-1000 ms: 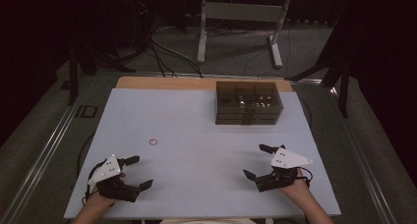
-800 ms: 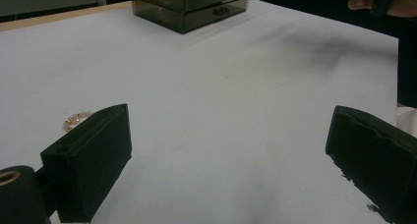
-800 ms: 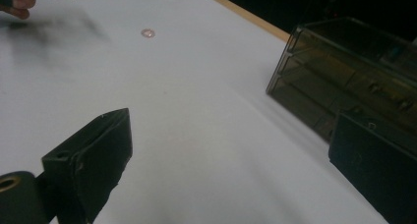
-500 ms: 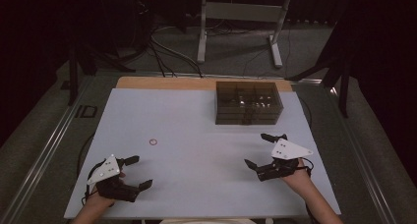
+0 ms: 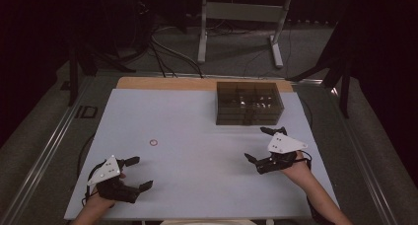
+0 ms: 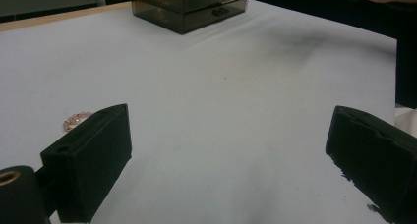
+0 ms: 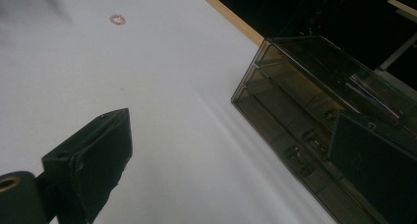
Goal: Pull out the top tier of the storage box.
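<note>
I held both grippers released: left gripper (image 5: 133,174) near the tabletop's (image 5: 197,116) front edge, right gripper (image 5: 260,145) just before the drawer box (image 5: 249,103). The bracelet (image 5: 154,142) lay on open surface between them.

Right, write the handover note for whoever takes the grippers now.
Left gripper: open, holds nothing, low at the table's near left.
Right gripper: open, holds nothing, near the smoky drawer box, jaws toward its front.
Small pink bracelet: flat on the white table, mid-left, apart from both grippers.
Done: nothing gripped; the drawers look closed.
Left: probably open a drawer, pick up the bracelet and put it in.
</note>
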`<control>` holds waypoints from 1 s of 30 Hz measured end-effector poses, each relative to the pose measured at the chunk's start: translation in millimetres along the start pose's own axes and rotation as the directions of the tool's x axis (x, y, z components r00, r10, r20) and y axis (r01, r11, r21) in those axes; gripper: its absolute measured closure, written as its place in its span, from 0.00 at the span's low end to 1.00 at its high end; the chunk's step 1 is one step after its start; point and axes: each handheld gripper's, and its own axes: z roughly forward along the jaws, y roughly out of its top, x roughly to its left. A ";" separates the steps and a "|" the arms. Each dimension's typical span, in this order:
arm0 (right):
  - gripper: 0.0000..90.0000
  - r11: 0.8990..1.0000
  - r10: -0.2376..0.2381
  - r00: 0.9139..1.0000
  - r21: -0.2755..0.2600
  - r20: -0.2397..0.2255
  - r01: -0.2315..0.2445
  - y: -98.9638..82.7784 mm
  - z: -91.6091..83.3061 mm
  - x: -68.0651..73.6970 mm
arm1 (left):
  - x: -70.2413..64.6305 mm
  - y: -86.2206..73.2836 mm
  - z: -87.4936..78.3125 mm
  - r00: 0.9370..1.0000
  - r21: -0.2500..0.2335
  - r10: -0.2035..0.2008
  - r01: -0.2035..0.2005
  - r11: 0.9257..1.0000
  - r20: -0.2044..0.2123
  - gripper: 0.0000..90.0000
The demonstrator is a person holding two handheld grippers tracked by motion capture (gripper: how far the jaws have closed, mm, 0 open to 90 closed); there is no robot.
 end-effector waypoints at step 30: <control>0.04 0.975 -0.186 0.976 0.146 0.113 0.168 -6.8 18.4 -27.1 | -0.2 0.0 -0.5 1.000 -0.003 0.002 -0.002 1.000 0.004 0.06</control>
